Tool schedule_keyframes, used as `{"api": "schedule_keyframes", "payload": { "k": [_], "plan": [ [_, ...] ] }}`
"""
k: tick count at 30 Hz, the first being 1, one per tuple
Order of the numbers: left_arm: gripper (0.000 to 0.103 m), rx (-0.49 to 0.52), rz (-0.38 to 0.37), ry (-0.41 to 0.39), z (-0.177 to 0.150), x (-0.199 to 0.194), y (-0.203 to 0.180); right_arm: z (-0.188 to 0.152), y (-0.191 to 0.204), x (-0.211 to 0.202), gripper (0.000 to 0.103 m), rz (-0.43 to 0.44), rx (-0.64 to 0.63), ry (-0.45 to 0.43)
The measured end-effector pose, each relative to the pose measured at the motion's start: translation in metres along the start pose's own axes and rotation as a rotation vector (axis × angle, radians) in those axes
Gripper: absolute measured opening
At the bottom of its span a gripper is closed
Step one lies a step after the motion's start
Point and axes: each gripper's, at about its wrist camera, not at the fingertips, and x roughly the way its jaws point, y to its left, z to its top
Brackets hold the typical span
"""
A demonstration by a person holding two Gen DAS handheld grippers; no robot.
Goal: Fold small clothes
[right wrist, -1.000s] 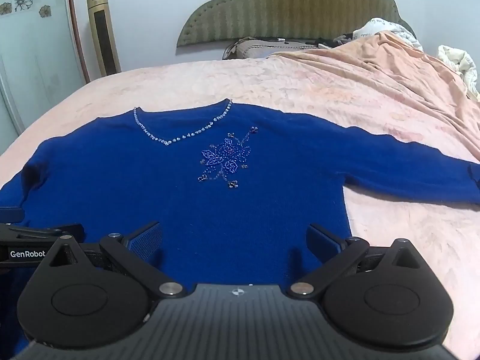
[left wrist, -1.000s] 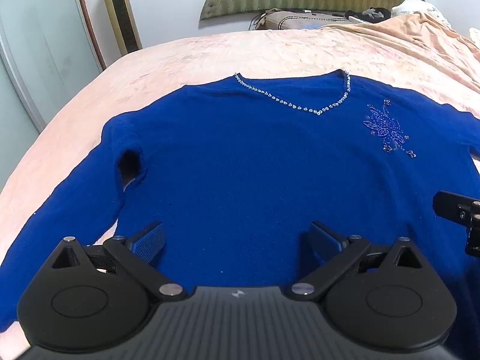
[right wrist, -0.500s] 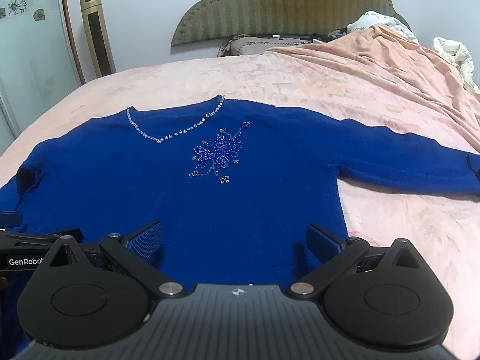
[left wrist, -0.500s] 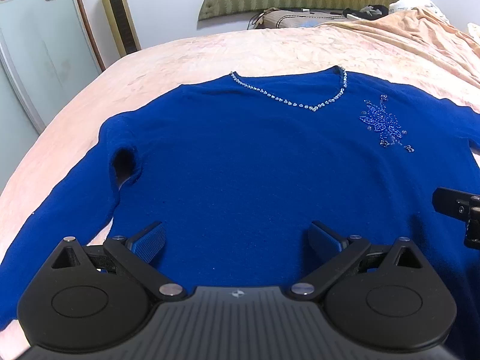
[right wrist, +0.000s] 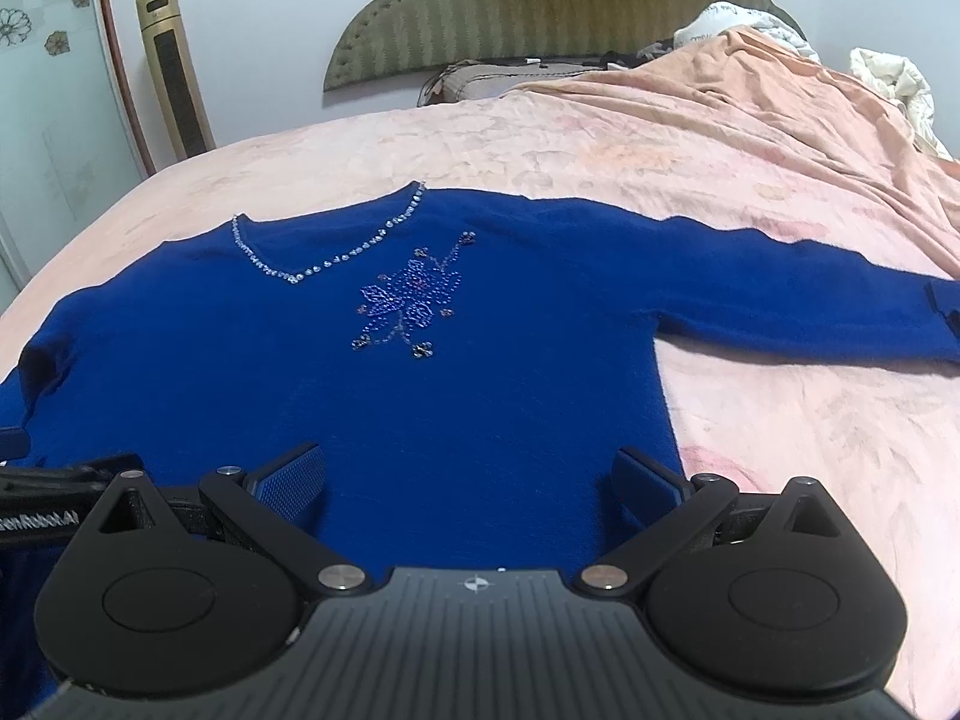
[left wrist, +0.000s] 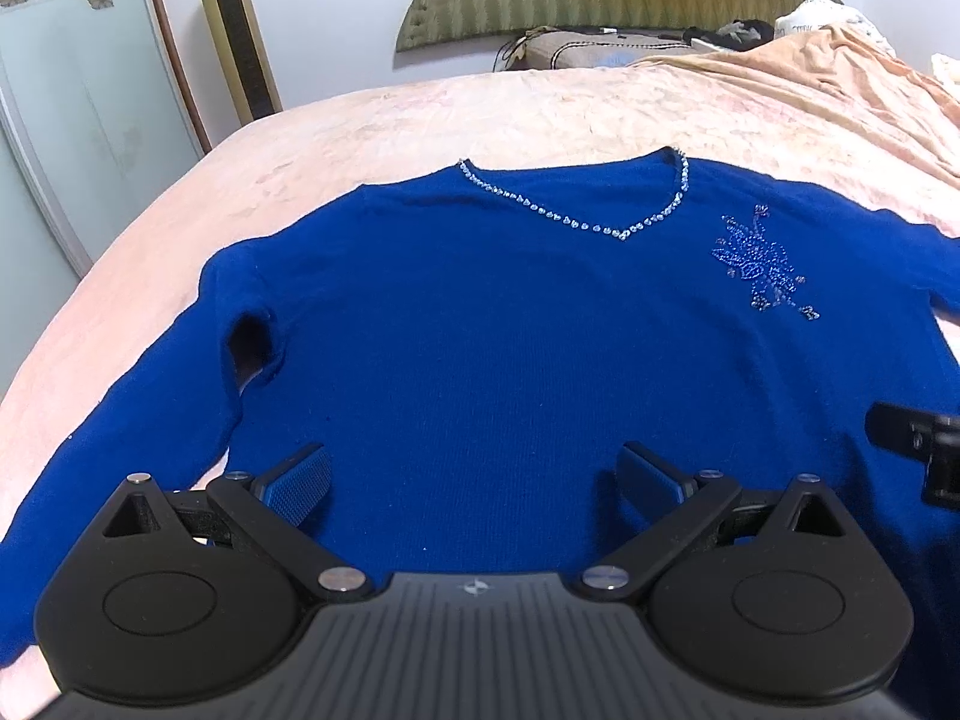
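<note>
A royal-blue sweater point(left wrist: 510, 324) lies flat, front up, on a pink bedspread point(left wrist: 420, 120), with a beaded V-neck and a beaded flower on the chest. It also shows in the right wrist view point(right wrist: 420, 372), its right sleeve stretched out to the side. My left gripper point(left wrist: 474, 480) is open and empty, just above the sweater's lower left part. My right gripper point(right wrist: 471, 477) is open and empty, just above the lower right part near the side seam. Each gripper shows at the other view's edge.
A green padded headboard point(right wrist: 540, 0) and a pillow stand at the far end. A peach blanket point(right wrist: 780, 108) is heaped at the right, with white bedding behind it. A gold tower fan point(left wrist: 234, 30) and a glass door stand at the left.
Both grippers have drawn back and up a little; the sweater sits lower and farther off in both views. The jaws stay open and the sweater has not moved.
</note>
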Motion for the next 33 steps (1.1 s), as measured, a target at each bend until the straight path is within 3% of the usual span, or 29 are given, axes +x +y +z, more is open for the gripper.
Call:
{"api": "schedule_keyframes", "payload": {
  "k": [5, 10, 13, 16, 24, 33],
  "plan": [
    [0.102, -0.007, -0.012, -0.009, -0.001, -0.004, 0.001, -0.013, -0.016, -0.005, 0.103, -0.045, -0.008, -0.008],
    [0.102, -0.005, -0.010, -0.015, -0.001, -0.003, -0.004, -0.021, -0.043, -0.019, 0.103, -0.204, 0.003, -0.052],
    [0.102, 0.000, -0.016, -0.017, 0.000, -0.003, -0.007, -0.010, -0.053, -0.031, 0.103, -0.145, 0.090, -0.095],
    [0.102, -0.002, -0.010, -0.018, 0.000, -0.003, -0.006, 0.000, -0.044, -0.039, 0.103, -0.073, 0.078, -0.137],
    [0.102, -0.021, 0.004, -0.009, -0.002, -0.002, 0.001, 0.000, -0.008, -0.025, 0.103, -0.048, -0.085, -0.101],
    [0.102, -0.014, -0.003, -0.021, -0.003, -0.005, 0.000, -0.001, 0.002, -0.017, 0.103, -0.061, -0.099, -0.065]
  ]
}}
